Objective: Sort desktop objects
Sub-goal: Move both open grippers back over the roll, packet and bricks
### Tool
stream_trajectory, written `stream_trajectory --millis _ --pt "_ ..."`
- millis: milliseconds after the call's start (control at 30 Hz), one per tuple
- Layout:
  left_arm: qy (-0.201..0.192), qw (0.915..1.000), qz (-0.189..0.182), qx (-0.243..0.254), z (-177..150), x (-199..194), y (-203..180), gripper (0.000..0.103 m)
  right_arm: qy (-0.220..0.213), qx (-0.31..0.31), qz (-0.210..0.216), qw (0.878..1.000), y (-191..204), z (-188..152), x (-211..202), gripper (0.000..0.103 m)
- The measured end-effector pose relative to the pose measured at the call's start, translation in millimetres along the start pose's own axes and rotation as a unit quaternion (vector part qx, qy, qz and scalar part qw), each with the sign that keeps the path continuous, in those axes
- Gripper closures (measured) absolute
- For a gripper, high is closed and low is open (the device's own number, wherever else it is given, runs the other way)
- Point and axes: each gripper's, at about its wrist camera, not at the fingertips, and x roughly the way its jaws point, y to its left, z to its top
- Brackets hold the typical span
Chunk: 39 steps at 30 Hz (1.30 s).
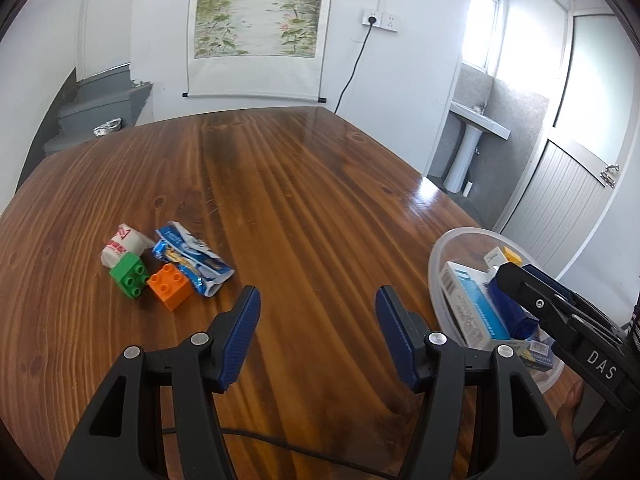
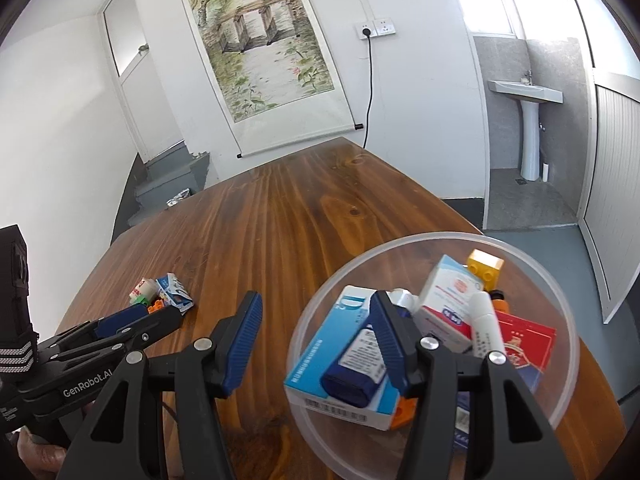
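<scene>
Blue ribbed pads faced each other across an empty gap on the left tool (image 1: 318, 332), released above the brown varnished wooden table (image 1: 280, 200). The right tool (image 2: 316, 336) was likewise released, nothing between its pads, poised over the clear round plastic bowl (image 2: 560, 296) at the table's right edge. Inside the bowl lay a light-blue carton (image 2: 320, 364), a dark-blue bottle (image 2: 352, 376), a white-and-red box (image 2: 448, 292), a white tube (image 2: 486, 328), a red box (image 2: 528, 340) and a yellow brick (image 2: 486, 266). Well apart, to the left, a green studded brick (image 1: 129, 275) touched an orange studded brick (image 1: 170, 286), beside a crumpled blue wrapper (image 1: 192, 254) and a white packet (image 1: 120, 245).
</scene>
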Motion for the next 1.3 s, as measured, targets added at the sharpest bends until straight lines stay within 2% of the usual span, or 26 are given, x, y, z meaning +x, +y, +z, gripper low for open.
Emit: stream_trajectory --millis 300,433,733,933,1167,1300 --pt "0.007 0.9968 0.072 -0.034 -4 -1 73 0.039 0.034 -0.054 0.039 0.997 56 -10 32 0.037" --pt "0.01 0.9945 0.09 -0.052 -5 -1 102 0.039 0.047 -0.071 0.054 0.995 75 -13 45 0.037" --pt "0.028 0.9922 0.104 -0.063 -7 13 127 0.039 0.061 -0.125 0.065 0.988 111 -11 69 0.037" --pt "0.033 0.9883 0.141 -0.047 1 24 145 0.039 0.091 -0.136 0.079 0.983 126 -9 94 0.037" --pt "0.041 0.9903 0.112 -0.071 15 45 166 0.039 0.111 -0.147 0.095 0.978 143 -11 114 0.037" --pt "0.047 0.99 0.113 -0.07 23 58 171 0.039 0.122 -0.15 0.103 0.976 149 -11 125 0.037"
